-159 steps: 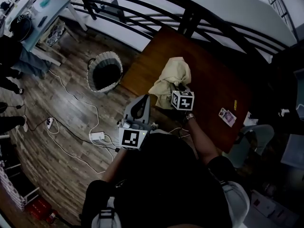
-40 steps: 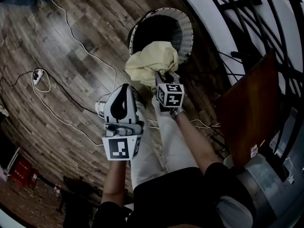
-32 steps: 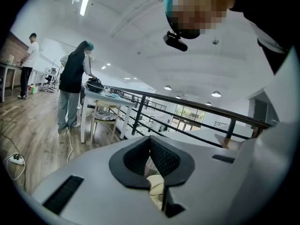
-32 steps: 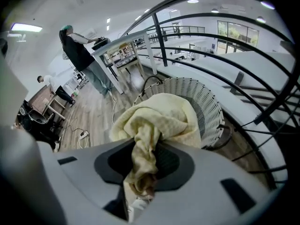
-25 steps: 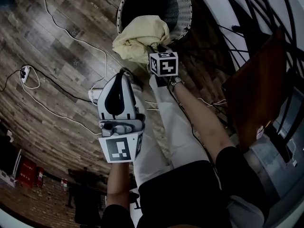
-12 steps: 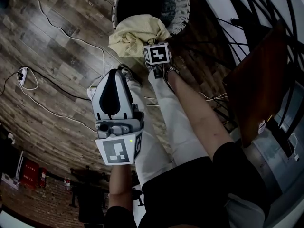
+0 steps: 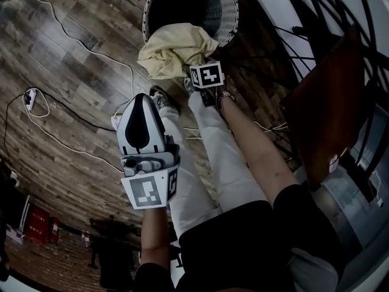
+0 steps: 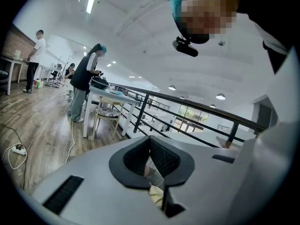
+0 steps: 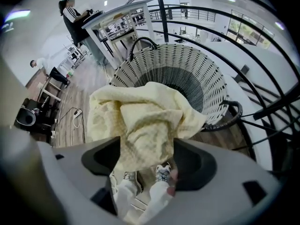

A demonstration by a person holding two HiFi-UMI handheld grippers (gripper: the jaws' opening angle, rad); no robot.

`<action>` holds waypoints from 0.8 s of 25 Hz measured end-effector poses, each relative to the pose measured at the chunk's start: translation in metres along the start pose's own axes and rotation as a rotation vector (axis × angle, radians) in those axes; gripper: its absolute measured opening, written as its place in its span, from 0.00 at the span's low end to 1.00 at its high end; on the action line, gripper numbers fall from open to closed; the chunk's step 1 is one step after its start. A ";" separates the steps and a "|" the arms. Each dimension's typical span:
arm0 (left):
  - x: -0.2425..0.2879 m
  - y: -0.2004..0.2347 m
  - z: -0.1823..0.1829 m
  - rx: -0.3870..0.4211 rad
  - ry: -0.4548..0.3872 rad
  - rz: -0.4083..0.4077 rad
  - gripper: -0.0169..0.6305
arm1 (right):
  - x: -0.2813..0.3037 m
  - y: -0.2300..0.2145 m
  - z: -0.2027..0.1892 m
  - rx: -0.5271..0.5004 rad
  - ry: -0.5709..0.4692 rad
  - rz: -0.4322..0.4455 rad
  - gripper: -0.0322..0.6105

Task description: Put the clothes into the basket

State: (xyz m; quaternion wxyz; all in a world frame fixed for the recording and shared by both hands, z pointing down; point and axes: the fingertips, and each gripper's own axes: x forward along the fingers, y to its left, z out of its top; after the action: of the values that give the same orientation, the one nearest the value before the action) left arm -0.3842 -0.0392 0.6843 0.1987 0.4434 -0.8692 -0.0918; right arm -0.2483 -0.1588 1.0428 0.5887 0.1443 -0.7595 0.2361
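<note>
A pale yellow cloth (image 7: 173,48) lies bunched over the near rim of the white wicker basket (image 7: 230,17), which stands on the wood floor. My right gripper (image 7: 196,72) points steeply down at the cloth's near edge. Its jaws have just been opening. In the right gripper view the cloth (image 9: 140,121) hangs loosely between the widely spread jaws of that gripper (image 9: 143,161), with the basket (image 9: 187,64) just beyond. My left gripper (image 7: 141,102) hovers above the floor, short of the basket, shut and empty; it (image 8: 152,172) shows only a thin slit.
White cables and a power strip (image 7: 33,99) trail over the floor at left. A brown table (image 7: 328,102) and a black railing (image 7: 292,17) stand to the right. My legs in white trousers (image 7: 213,157) are below the grippers. People work at a table (image 8: 89,78) far off.
The right gripper has sunk toward the basket's rim with the cloth, and its jaws have spread apart. The cloth now sags onto the rim. The left gripper has barely moved.
</note>
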 end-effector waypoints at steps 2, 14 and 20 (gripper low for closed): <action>-0.001 0.002 0.001 -0.001 0.001 0.011 0.05 | -0.009 0.001 0.002 -0.017 -0.026 -0.001 0.58; -0.002 -0.006 0.022 0.048 -0.009 -0.007 0.05 | -0.067 0.025 0.022 0.044 -0.172 0.076 0.43; -0.008 -0.012 0.044 0.059 -0.043 -0.005 0.05 | -0.124 0.025 0.060 0.070 -0.337 0.033 0.07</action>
State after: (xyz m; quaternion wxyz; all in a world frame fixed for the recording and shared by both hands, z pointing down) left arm -0.3905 -0.0408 0.6382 0.1667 0.4490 -0.8745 -0.0760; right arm -0.2778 -0.1764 0.9071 0.4436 0.1898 -0.8411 0.2445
